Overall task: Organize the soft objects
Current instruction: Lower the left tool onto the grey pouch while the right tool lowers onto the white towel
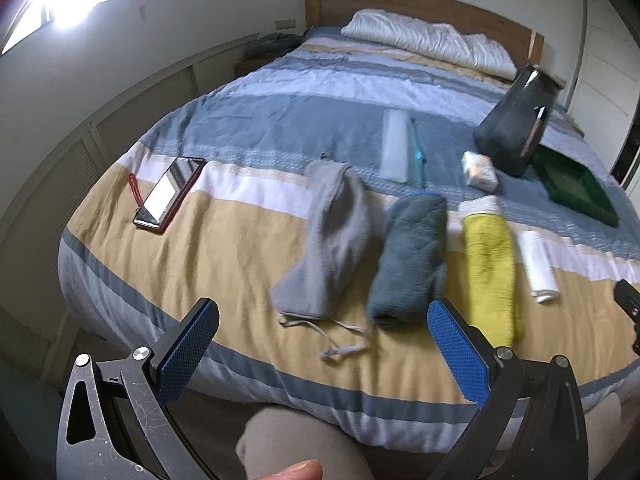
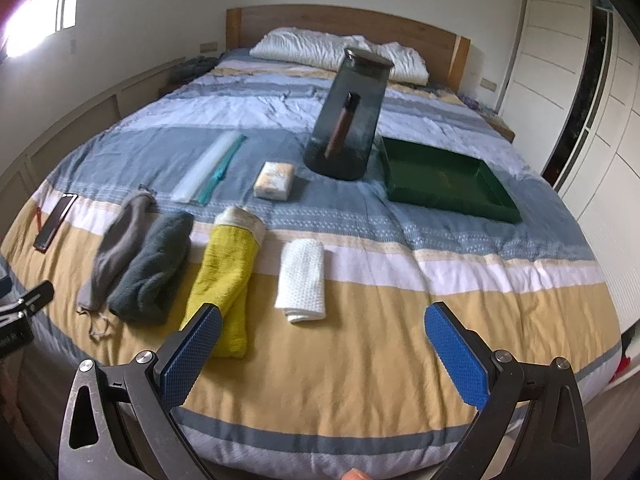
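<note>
Blue-padded left gripper [image 1: 322, 346] fingers apart, empty | right gripper [image 2: 323, 342] same | both above bed [image 2: 360, 380] edge

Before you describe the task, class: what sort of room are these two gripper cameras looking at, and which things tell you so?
Most likely a bedroom. A bed with a striped quilt fills both views, with a wooden headboard and white pillows at the far end.

Got four rolled soft things lined up side by side near my edge of the bed [image 2: 360, 360]: a grey drawstring pouch [image 2: 116, 240] on the left, then a dark teal towel [image 2: 154, 264], a yellow towel [image 2: 224, 280], and a smaller white waffle cloth [image 2: 301, 280].
</note>
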A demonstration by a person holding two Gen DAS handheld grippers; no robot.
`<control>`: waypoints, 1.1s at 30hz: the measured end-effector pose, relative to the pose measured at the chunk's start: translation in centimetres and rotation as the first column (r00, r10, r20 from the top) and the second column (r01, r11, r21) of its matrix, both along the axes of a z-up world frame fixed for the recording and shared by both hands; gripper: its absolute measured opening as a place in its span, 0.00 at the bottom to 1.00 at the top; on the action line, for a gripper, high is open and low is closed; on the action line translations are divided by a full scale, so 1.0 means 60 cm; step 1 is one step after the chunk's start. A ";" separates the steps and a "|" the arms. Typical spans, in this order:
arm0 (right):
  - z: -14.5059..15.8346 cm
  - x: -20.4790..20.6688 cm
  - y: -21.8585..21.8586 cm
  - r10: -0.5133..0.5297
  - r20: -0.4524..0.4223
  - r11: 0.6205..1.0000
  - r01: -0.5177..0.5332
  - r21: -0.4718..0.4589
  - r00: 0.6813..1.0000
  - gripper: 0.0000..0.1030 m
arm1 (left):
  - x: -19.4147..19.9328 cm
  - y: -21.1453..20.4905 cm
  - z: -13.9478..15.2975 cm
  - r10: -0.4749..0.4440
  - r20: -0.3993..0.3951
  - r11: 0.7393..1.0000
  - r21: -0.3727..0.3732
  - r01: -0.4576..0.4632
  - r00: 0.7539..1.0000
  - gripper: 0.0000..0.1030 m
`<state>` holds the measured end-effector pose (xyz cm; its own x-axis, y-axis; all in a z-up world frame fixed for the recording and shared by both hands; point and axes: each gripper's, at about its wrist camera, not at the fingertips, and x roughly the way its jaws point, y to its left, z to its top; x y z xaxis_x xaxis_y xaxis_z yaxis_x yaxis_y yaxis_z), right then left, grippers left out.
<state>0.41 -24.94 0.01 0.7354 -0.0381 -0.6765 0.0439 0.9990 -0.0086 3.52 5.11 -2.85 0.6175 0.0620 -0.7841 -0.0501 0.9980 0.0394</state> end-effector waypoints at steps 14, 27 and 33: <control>-0.066 0.112 -0.002 0.034 -0.086 0.999 -0.033 0.006 0.996 1.00 | 0.136 0.002 -0.093 -0.064 -0.167 0.997 0.026 0.069 0.984 0.99; -0.135 0.210 -0.012 0.025 -0.164 1.000 -0.027 -0.007 0.986 1.00 | 0.227 -0.003 -0.157 -0.063 -0.252 0.996 0.050 0.078 0.966 0.99; -0.165 0.252 -0.007 0.044 -0.195 0.999 -0.046 -0.007 0.980 1.00 | 0.247 -0.004 -0.178 -0.060 -0.287 0.996 0.054 0.078 0.956 0.99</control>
<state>15.51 -25.38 -9.87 0.5910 -0.0167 -0.8065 -0.0047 0.9997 -0.0241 18.36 4.88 -13.52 0.3740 0.0828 -0.9237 0.0412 0.9935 0.1057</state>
